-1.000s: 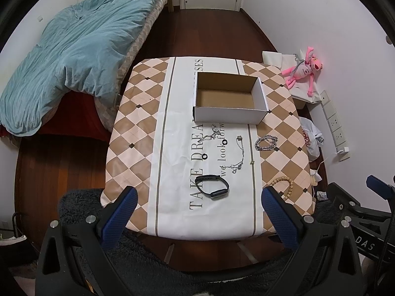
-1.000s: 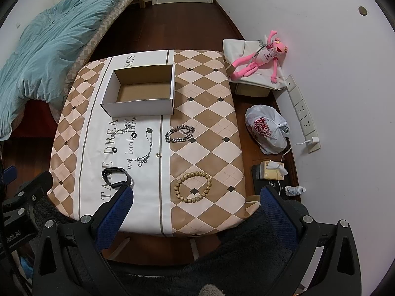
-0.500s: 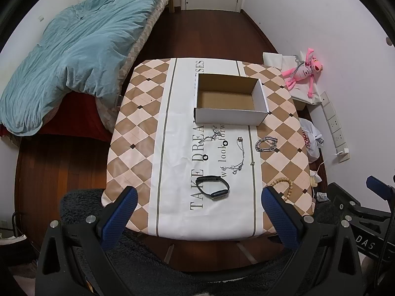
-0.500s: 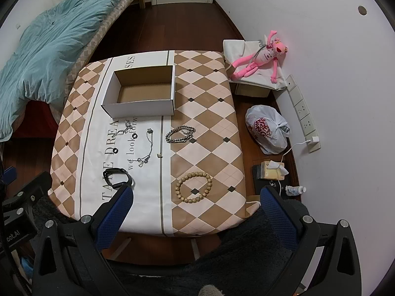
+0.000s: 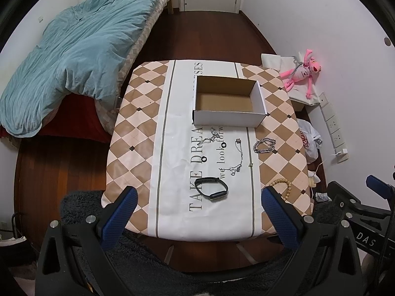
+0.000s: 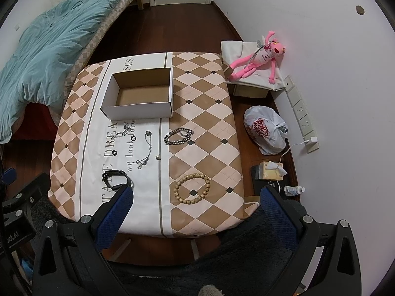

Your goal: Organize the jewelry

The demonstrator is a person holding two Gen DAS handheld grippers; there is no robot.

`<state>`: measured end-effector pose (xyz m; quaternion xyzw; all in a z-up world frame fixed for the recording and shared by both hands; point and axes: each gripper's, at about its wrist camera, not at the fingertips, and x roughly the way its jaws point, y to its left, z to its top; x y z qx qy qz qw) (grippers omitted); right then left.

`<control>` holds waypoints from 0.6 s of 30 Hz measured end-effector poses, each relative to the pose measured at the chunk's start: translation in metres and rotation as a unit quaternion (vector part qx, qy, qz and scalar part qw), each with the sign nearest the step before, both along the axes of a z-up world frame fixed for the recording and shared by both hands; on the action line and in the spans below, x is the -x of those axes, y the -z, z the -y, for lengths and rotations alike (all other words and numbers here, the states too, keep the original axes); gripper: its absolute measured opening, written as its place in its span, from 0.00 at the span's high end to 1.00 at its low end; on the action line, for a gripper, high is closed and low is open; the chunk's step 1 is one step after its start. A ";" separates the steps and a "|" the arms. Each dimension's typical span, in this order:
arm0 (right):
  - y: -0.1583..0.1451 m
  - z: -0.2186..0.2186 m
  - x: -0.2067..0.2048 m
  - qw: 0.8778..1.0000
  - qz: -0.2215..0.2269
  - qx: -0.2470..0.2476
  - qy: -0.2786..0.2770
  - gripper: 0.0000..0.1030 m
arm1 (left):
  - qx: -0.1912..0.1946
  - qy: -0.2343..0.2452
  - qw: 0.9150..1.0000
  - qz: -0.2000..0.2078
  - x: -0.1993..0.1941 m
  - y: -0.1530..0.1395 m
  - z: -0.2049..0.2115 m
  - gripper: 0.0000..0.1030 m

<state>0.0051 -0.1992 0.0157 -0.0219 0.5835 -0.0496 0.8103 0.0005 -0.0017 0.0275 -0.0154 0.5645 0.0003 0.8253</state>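
On the left, the left gripper (image 5: 197, 204) hangs above the near edge of the counter (image 5: 138, 128), its fingers (image 5: 119, 209) spread wide and released, holding nothing. Just ahead of them, a little right of centre in the left wrist view, lies the black wristband (image 5: 211, 188), flat on the white stripe of the cloth, its long axis running roughly across the view, left to right. Beyond it lie two small black rings (image 5: 204, 159), a thin silver chain (image 5: 238, 159) and a tangled silver piece (image 5: 209, 138) just before the open cardboard box (image 5: 228, 98), which stands empty at the far middle of the counter.

Further right, a heavy silver link bracelet (image 6: 179, 135) rests on the checked part of the cloth, and nearer the edge the wooden bead bracelet (image 6: 192, 188) lies as an open loop. The right gripper (image 6: 196, 212) hangs above that corner, fingers (image 6: 277, 212) likewise parted and empty, with the beads almost straight ahead between them.

Nothing appears to be in the box yet, so the sorting seems at its start. The left gripper is nearer the wristband, the right nearer the beads; either piece lies forward and below its fingers, and the box sits well beyond both.
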 end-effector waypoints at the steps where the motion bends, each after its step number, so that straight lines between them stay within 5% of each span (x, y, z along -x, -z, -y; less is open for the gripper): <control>1: -0.001 0.000 0.000 1.000 0.001 0.000 0.000 0.00 | 0.001 0.000 1.000 0.001 -0.001 -0.001 0.000 0.01; 18: -0.012 0.002 -0.001 1.000 0.002 -0.002 -0.001 0.00 | 0.006 -0.001 1.000 0.006 0.000 -0.004 -0.001 0.01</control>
